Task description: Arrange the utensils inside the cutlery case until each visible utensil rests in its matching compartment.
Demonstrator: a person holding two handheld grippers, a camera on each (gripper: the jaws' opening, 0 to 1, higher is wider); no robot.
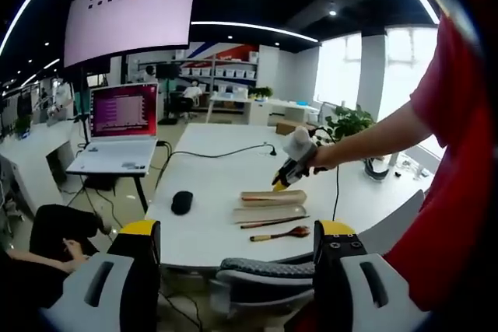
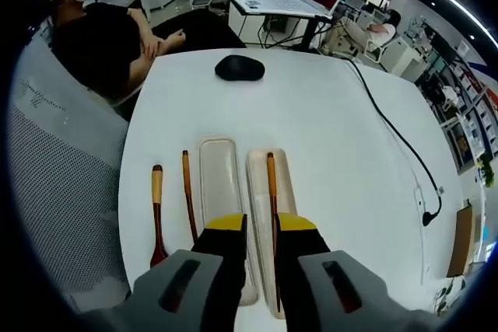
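1. The cutlery case [image 2: 233,184] lies open on the white table [image 2: 327,130], a chopstick [image 2: 271,192] resting in its right half.
2. My right gripper [image 2: 260,227] hovers over it, jaws nearly closed, pinching that chopstick.
3. A spoon [image 2: 156,215] and another chopstick [image 2: 188,196] lie beside the case.
4. My left gripper [image 1: 233,242] is wide open, empty.

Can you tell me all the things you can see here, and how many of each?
Long beige cutlery case halves: two, side by side on the white table.
Brown wooden chopstick: one, inside the right half.
Second brown chopstick: one, on the table left of the case.
Wooden spoon with dark red bowl: one, leftmost.
Black computer mouse: one, far end.
Black cable: one, right side.
Open laptop: one, on a side stand.
Left gripper: yellow-tipped, open.
Right gripper: yellow-tipped, nearly closed around the chopstick in the case.
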